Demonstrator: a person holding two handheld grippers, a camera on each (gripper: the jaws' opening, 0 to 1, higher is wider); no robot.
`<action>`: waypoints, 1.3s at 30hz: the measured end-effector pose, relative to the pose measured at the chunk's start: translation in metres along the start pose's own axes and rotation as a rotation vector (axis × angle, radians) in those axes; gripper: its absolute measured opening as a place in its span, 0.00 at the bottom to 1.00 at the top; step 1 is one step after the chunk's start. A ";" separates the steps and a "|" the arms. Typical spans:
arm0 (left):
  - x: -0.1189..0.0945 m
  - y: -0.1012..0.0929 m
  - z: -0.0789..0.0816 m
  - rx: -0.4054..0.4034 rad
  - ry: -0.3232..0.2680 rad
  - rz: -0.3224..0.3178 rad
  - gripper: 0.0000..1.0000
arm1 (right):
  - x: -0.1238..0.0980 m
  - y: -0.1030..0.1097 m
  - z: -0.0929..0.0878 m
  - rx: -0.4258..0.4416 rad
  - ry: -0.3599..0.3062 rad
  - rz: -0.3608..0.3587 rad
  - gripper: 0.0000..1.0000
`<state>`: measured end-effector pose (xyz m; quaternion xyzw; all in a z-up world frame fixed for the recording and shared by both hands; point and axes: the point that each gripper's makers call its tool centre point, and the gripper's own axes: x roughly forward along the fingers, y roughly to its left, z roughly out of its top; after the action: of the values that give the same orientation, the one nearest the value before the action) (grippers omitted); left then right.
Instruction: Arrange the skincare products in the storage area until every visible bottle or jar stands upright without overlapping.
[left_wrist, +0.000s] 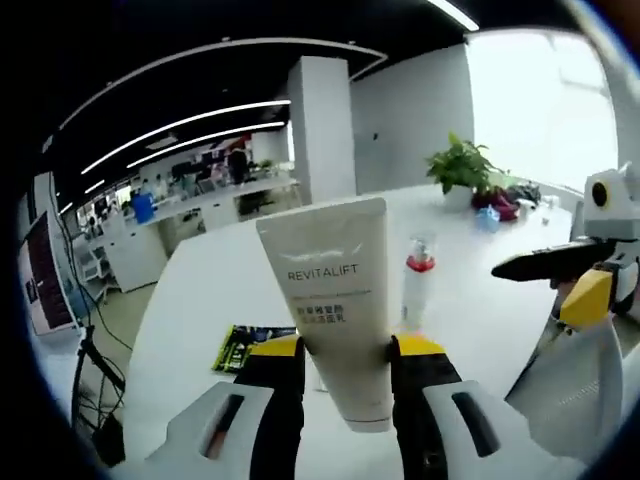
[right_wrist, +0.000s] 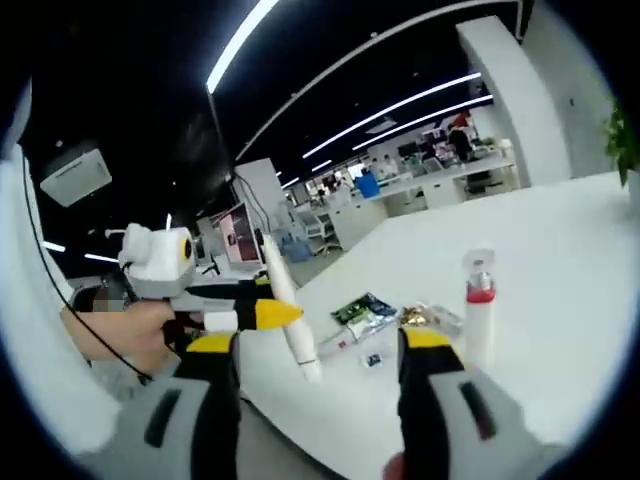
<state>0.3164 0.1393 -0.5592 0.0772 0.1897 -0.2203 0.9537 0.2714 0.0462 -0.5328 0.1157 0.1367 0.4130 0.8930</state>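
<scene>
In the left gripper view the left gripper (left_wrist: 345, 350) is clamped on a tube (left_wrist: 335, 300), its yellow-tipped black jaws pressing the tube's lower sides. The tube is soft, matte, cream plastic, flat and wide at its crimped top and narrowing toward the cap end at the bottom, held upright above the table (left_wrist: 210, 300). It reads "REVITALIFT" in grey capitals, with smaller lines of print below that are too small to read.

Just behind the tube stands a slim clear bottle (left_wrist: 418, 280) with a red collar and a clear cap, upright on the smooth white tabletop. A glossy green and black packet (left_wrist: 245, 345) lies flat at the left jaw. The right gripper (left_wrist: 560, 265) comes in from the right, held level above the table.

In the right gripper view the right gripper (right_wrist: 320, 350) has its jaws spread wide with nothing between them. Beyond, a hand (right_wrist: 130, 325) grips the left gripper's handle, holding the tube (right_wrist: 290, 310) edge-on and tilted over the table's edge. The bottle (right_wrist: 478, 305) stands upright by the right jaw, with several shiny sachets (right_wrist: 375, 320) scattered flat between tube and bottle.

A leafy potted plant (left_wrist: 462, 170) sits far back.
</scene>
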 end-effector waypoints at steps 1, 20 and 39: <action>0.001 -0.004 0.001 0.011 -0.001 -0.011 0.30 | 0.004 0.004 0.003 -0.006 -0.002 0.012 0.60; 0.003 -0.060 0.011 0.180 -0.011 -0.111 0.30 | 0.042 0.013 0.014 -0.085 0.044 0.048 0.27; 0.003 -0.073 0.002 0.191 0.005 -0.171 0.31 | 0.039 0.003 0.001 -0.060 0.069 0.015 0.12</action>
<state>0.2870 0.0720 -0.5631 0.1516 0.1762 -0.3174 0.9194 0.2936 0.0782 -0.5364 0.0754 0.1542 0.4275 0.8876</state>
